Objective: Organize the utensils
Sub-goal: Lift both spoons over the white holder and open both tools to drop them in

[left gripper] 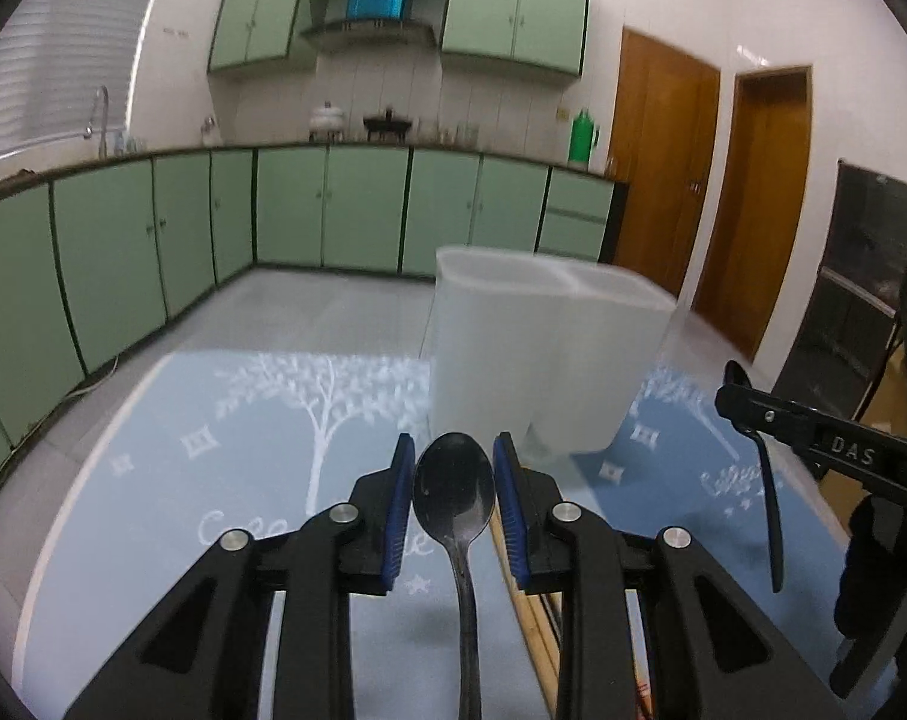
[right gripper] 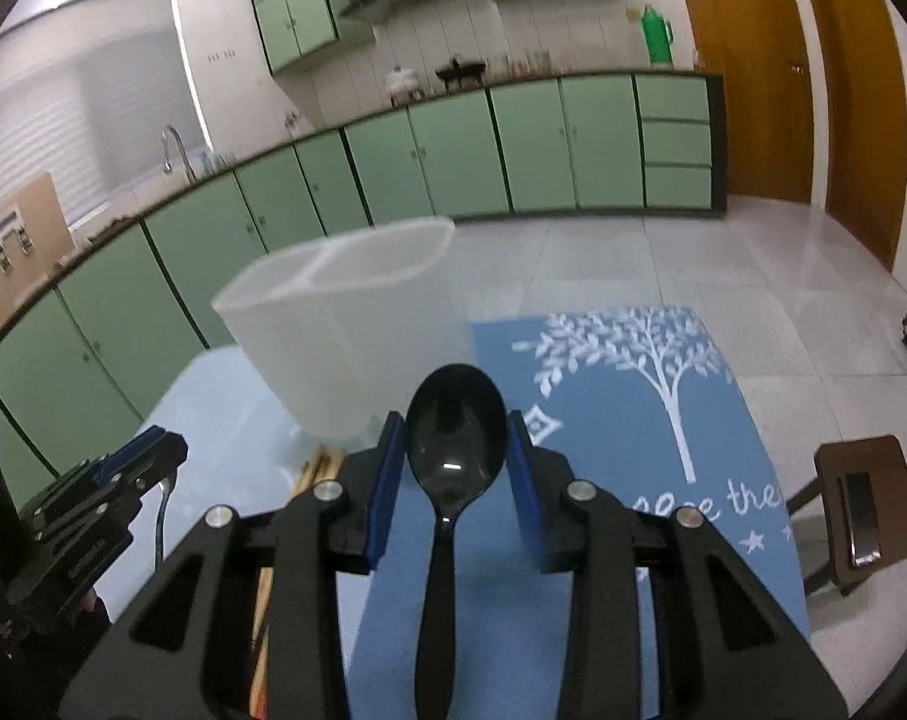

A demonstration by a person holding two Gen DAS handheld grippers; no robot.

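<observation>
My left gripper (left gripper: 453, 471) is shut on a metal spoon (left gripper: 454, 489), bowl forward, handle running back between the fingers. My right gripper (right gripper: 456, 450) is shut on a black plastic spoon (right gripper: 456, 426) the same way. A translucent white two-compartment utensil holder (left gripper: 543, 354) stands upright on the table just ahead of both grippers; it also shows in the right wrist view (right gripper: 345, 330). The right gripper with its black spoon shows at the right of the left wrist view (left gripper: 747, 414). The left gripper shows at the left of the right wrist view (right gripper: 153, 462).
A blue tree-print placemat (right gripper: 633, 420) covers the table. Wooden chopsticks (left gripper: 534, 618) lie on the table under the left gripper. A brown stool (right gripper: 861, 504) stands at the right. Green kitchen cabinets (left gripper: 333, 210) line the far walls.
</observation>
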